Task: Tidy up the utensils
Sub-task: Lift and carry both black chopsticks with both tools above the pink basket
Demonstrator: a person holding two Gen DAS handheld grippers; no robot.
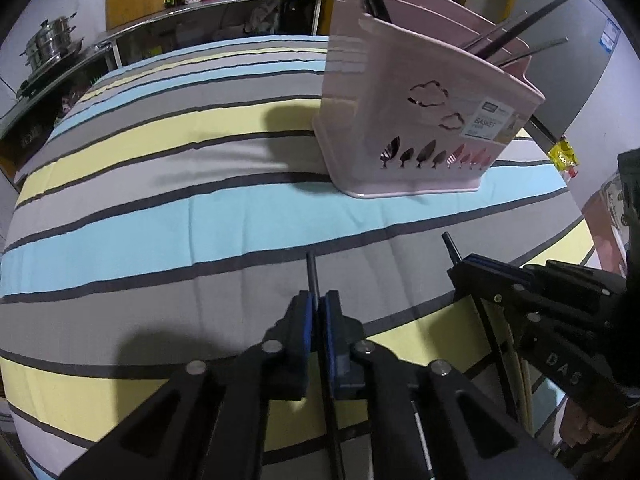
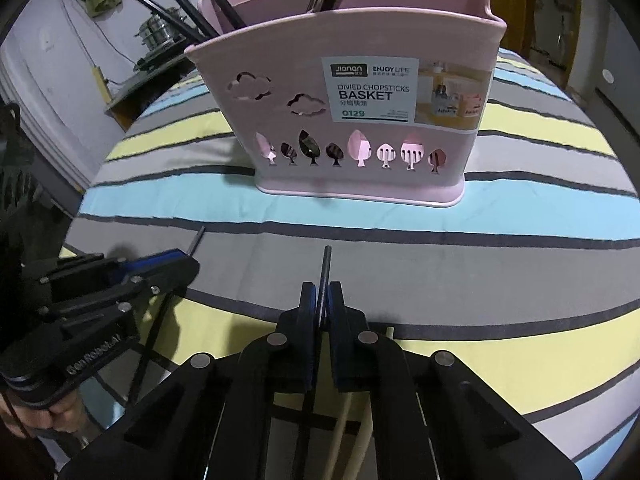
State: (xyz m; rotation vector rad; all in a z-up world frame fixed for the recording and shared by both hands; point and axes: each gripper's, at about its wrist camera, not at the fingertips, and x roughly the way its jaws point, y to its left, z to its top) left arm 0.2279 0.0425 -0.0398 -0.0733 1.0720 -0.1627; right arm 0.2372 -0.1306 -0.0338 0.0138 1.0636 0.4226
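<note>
Both tools level, side by side, facing the pink basket (image 2: 360, 120).
Left tool (image 1: 319, 304) pinches a dark chopstick (image 1: 312, 276); right tool (image 2: 322, 300) pinches another chopstick (image 2: 326, 268).

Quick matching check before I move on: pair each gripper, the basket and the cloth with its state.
1. left gripper
2. right gripper
3. pink plastic chopsticks basket
4. striped tablecloth

a. stands upright holding dark chopsticks
b. shut on a black chopstick, seen left in the right wrist view
c. covers the table
d. shut on a black chopstick, directly facing the basket label

Pairs: 1-b, 2-d, 3-a, 4-c
</note>
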